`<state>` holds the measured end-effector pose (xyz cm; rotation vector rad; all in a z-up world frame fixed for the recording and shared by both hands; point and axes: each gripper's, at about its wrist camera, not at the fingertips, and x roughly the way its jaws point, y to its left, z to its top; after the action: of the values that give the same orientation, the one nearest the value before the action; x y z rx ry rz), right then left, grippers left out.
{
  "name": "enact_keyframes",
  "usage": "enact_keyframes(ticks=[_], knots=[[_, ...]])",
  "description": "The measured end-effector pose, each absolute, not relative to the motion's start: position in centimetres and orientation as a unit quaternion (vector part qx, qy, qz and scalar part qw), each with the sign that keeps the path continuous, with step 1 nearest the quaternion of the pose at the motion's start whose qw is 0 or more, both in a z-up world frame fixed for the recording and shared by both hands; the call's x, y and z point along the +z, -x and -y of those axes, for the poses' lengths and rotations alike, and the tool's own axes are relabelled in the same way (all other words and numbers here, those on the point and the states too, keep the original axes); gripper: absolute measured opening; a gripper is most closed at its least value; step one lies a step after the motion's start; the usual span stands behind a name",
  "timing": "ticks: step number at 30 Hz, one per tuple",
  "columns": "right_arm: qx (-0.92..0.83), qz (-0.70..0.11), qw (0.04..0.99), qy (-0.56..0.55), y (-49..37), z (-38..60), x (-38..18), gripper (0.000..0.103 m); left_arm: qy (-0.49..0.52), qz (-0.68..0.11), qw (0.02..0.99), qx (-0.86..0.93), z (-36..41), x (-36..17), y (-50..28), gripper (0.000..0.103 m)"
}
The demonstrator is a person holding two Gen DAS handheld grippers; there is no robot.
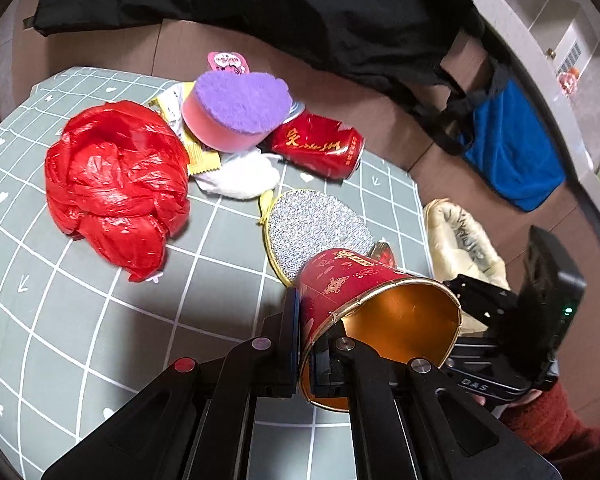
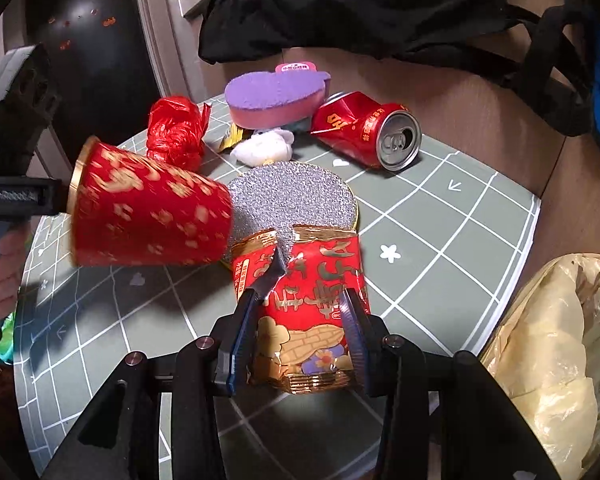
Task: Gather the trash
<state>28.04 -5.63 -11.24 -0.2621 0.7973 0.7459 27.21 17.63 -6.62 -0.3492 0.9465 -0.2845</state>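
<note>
Red and gold paper cup (image 1: 374, 312) is sitting pinched by its rim in the left hand-held gripper (image 1: 306, 344), whose jaws are clenching the cup wall, one finger outside and one inside, with the cup lying on its side above the desk (image 1: 100, 320). Nearest in the right wrist view, the right hand-held gripper (image 2: 300, 320) is standing with its jaws around a torn red and gold snack wrapper (image 2: 308, 304); both pads appear to be touching the wrapper's sides, so it looks grasped, though I cannot tell how firmly. Just beyond the wrapper, a round silver scouring pad (image 2: 296, 196) is lying flat on the green grid mat. Farther back, a crumpled red plastic bag (image 1: 116, 184) is resting on the left, with a white tissue (image 1: 240, 178) beside it, a pink sponge with a purple top (image 1: 236, 112) behind, and a dented red can (image 2: 364, 130) lying on its side. Off the desk's right edge, a pale yellow bag (image 2: 548, 352) is gaping open.
</note>
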Motion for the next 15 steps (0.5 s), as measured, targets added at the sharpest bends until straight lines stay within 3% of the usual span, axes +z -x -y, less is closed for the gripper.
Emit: enact_keyframes(ticks=[15], knots=[[0.359,-0.365,0.85,0.127,-26.9,6.0,-10.8,0.04,0.127,-0.471,0.864,-0.127,-16.3,-7.4,-27.7,0.003]])
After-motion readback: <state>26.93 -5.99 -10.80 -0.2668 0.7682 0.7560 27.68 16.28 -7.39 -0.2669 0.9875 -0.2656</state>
